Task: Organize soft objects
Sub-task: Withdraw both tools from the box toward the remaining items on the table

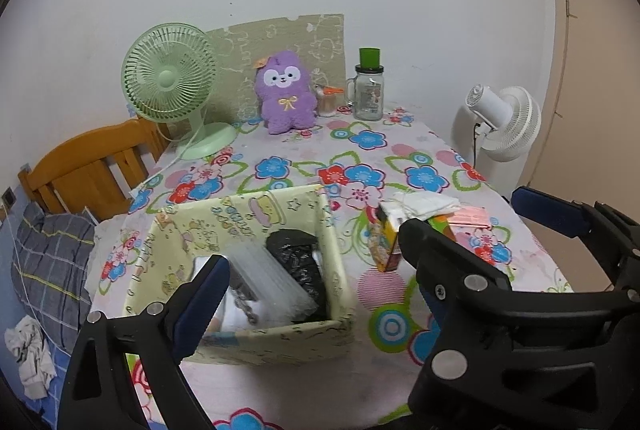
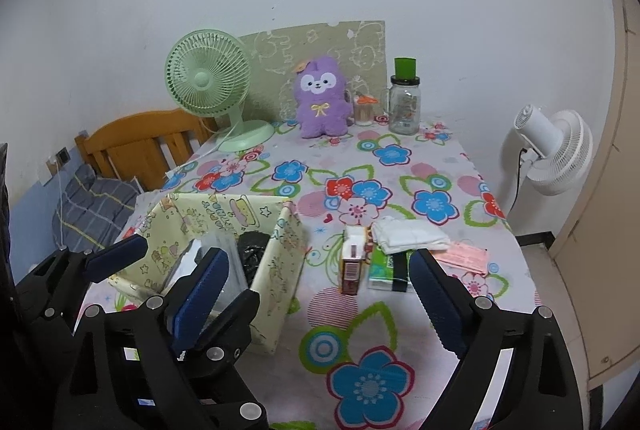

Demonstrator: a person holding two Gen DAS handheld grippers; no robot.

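Observation:
A purple plush toy [image 1: 284, 91] [image 2: 320, 95] sits upright at the far edge of the flowered tablecloth. A folded white cloth [image 1: 428, 203] [image 2: 408, 236] lies on a green tissue pack [image 2: 386, 268], with a pink mask packet [image 2: 466, 256] on their right. The cream patterned box [image 1: 280, 342] [image 2: 280, 270] holds a black bag [image 1: 296, 262] and clear plastic. My left gripper [image 1: 316, 278] hangs open over the box's near right corner. My right gripper [image 2: 318, 254] stands open just before the tissue pack and a small carton [image 2: 352, 262]. Nothing is between either pair of fingers.
A green desk fan [image 1: 172, 77] and a glass jar with a green lid [image 1: 368, 89] stand at the back by the wall. A white fan [image 2: 556, 149] stands off the table's right side. A wooden headboard [image 1: 92, 165] and a checked pillow [image 1: 52, 262] are at the left.

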